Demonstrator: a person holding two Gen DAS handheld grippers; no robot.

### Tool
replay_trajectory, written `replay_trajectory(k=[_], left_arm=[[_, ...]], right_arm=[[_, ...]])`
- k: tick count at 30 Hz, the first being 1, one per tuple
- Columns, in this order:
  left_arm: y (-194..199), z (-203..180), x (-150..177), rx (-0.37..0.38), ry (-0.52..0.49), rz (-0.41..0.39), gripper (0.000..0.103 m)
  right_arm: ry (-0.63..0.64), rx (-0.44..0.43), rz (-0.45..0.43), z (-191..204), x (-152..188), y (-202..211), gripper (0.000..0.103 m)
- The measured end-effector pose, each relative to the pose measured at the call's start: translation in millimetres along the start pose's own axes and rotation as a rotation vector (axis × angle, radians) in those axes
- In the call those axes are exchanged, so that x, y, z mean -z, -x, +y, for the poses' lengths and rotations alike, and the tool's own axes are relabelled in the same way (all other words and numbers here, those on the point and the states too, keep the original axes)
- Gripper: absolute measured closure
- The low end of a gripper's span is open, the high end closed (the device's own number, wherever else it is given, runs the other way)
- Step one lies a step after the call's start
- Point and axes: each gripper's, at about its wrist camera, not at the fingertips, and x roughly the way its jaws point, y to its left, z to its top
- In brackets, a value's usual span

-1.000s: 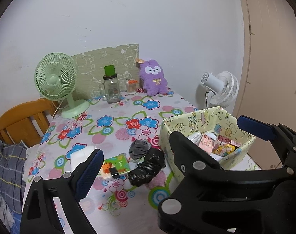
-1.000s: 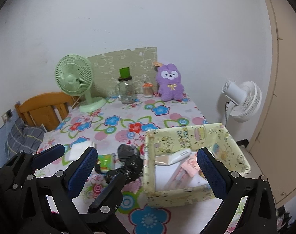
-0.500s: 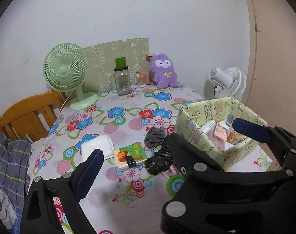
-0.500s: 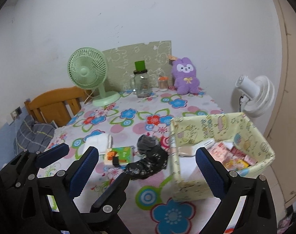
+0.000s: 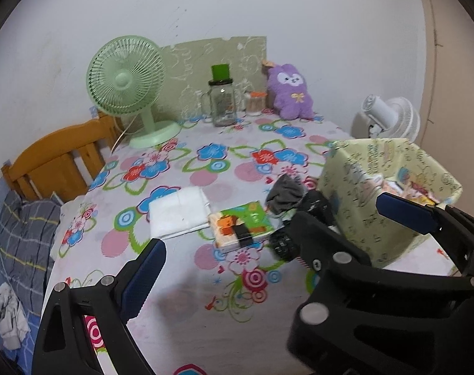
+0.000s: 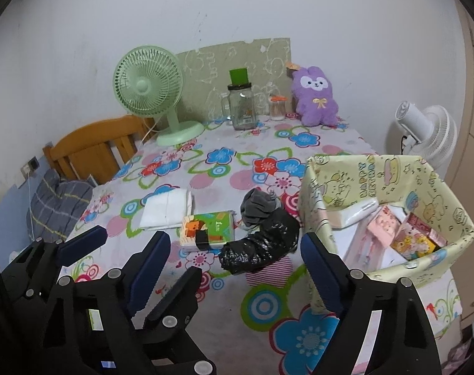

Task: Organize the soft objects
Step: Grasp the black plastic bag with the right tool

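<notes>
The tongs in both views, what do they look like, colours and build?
Both tongs, left and right, are matte black plastic frames with flat angular arms, joined by round silver rivets. Each finger carries a long dark-blue ribbed pad on its inner face. In the right wrist view the left tongs look identical. No cables, sleeves or hands show.

We hold our left tool and right tool side by side, jaws wide apart, empty.

Black crinkled roll and grey cloth lie touching beside my box (near table's right edge).
</notes>
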Motion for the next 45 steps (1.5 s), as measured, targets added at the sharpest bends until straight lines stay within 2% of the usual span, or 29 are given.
replay_trajectory(k=[14, 17, 19, 23, 31, 34, 41, 43, 45], left_arm=[[-32.2, 13.5, 5.2, -0.013, 0.017, 0.060, 0.006], [-38.3, 17.7, 5.4, -0.026, 0.022, 0.072, 0.006], [-40.5, 21.2, 5.7, -0.022, 0.027, 0.076, 0.006], [-46.9, 25.1, 6.1, -0.030, 0.018, 0.086, 0.006], [-69.8, 26.7, 9.8, -0.023, 0.007, 0.127, 0.006], [-79.4, 26.2, 11.0, -0.018, -0.001, 0.146, 0.006], [-96.1, 25.4, 13.0, -0.017, -0.013, 0.185, 0.006], [-99.7, 24.4, 14.9, -0.017, -0.019, 0.197, 0.006], [-103.2, 23.6, 16.5, -0.018, -0.024, 0.209, 0.006]], right_arm=[[0.020, 0.044, 0.068, 6.7, 0.7, -36.4, 0.028], [0.037, 0.068, 0.068, 9.7, 0.7, -40.4, 0.031], [0.036, 0.054, 0.077, 11.5, -0.3, -43.2, 0.035], [0.023, 0.042, 0.097, 13.9, -0.4, -51.9, 0.035], [0.008, 0.073, 0.150, 11.9, 4.5, -76.3, 0.036], [0.008, 0.087, 0.172, 9.9, 5.9, -85.4, 0.042], [0.001, 0.109, 0.225, 5.2, 7.9, -104.8, 0.047], [0.008, 0.117, 0.242, 4.4, 8.9, -109.9, 0.055], [0.014, 0.121, 0.255, 3.6, 10.5, -113.8, 0.059]])
